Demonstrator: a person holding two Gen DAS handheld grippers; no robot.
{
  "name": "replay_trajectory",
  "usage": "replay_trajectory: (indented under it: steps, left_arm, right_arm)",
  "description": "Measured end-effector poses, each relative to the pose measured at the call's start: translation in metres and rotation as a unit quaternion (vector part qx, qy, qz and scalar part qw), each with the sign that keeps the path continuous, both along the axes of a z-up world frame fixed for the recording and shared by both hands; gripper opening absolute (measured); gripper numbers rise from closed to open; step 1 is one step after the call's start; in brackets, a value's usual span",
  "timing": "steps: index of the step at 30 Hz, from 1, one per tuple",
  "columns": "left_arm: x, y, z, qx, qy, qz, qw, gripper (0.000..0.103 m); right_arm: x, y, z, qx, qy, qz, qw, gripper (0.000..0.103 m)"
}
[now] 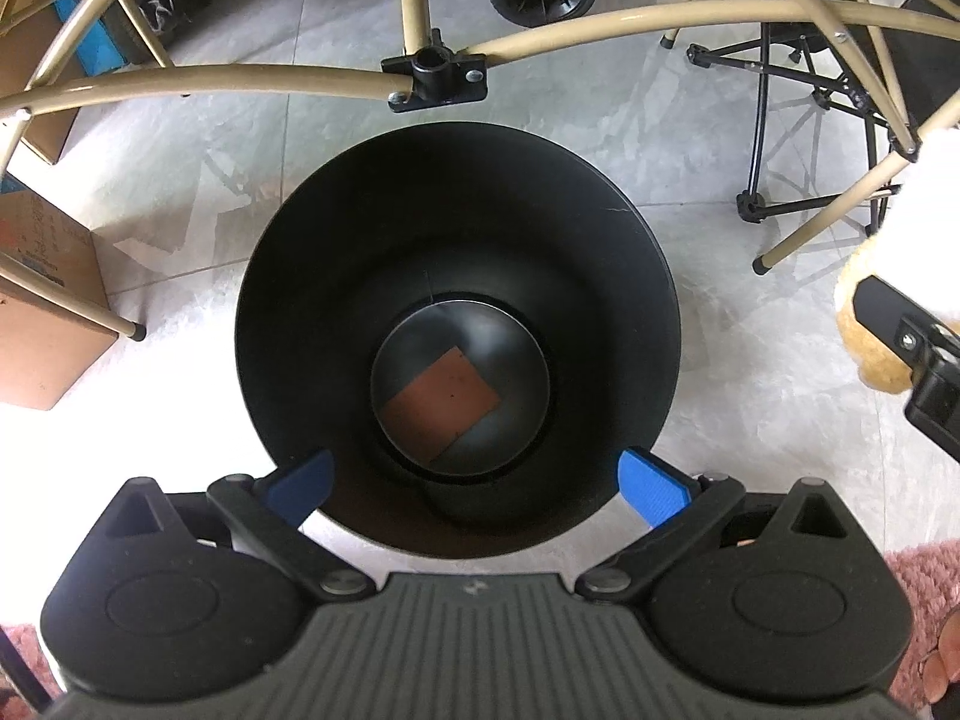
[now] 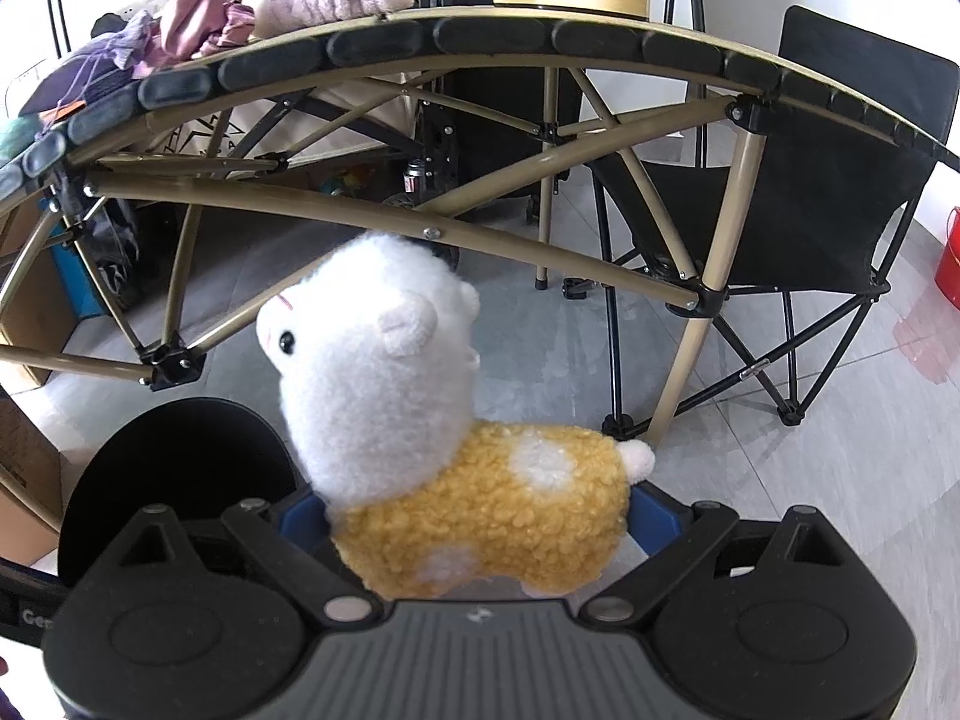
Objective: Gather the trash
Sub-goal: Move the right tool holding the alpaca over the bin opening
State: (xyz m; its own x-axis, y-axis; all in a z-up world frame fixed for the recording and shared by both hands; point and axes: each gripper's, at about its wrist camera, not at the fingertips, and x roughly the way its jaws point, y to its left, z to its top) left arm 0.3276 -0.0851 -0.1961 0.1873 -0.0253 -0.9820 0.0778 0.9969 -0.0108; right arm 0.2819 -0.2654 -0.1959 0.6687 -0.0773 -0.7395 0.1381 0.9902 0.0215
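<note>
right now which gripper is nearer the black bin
Left. The left gripper hangs open directly over the black bin; the right gripper, shut on the plush alpaca, is off to the bin's side.

Pale grey tiled floor (image 1: 690, 138), daylight glare on it. Tan metal-tube table frame (image 2: 336, 213) overhead; cloth pile (image 2: 252, 6) on tabletop. Black folding chair (image 2: 798, 198) at right. Cardboard box (image 1: 42, 312) at left. Red bucket (image 2: 948, 264) by white wall.
</note>
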Motion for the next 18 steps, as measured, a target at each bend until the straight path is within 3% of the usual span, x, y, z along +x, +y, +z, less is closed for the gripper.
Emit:
replay_trajectory:
  steps: [18]
  left_arm:
    - [-0.029, 0.032, 0.034, -0.003, -0.049, 0.006, 0.9988, 0.103]
  right_arm:
    - [-0.014, 0.035, 0.021, -0.006, -0.022, 0.043, 0.999, 0.097]
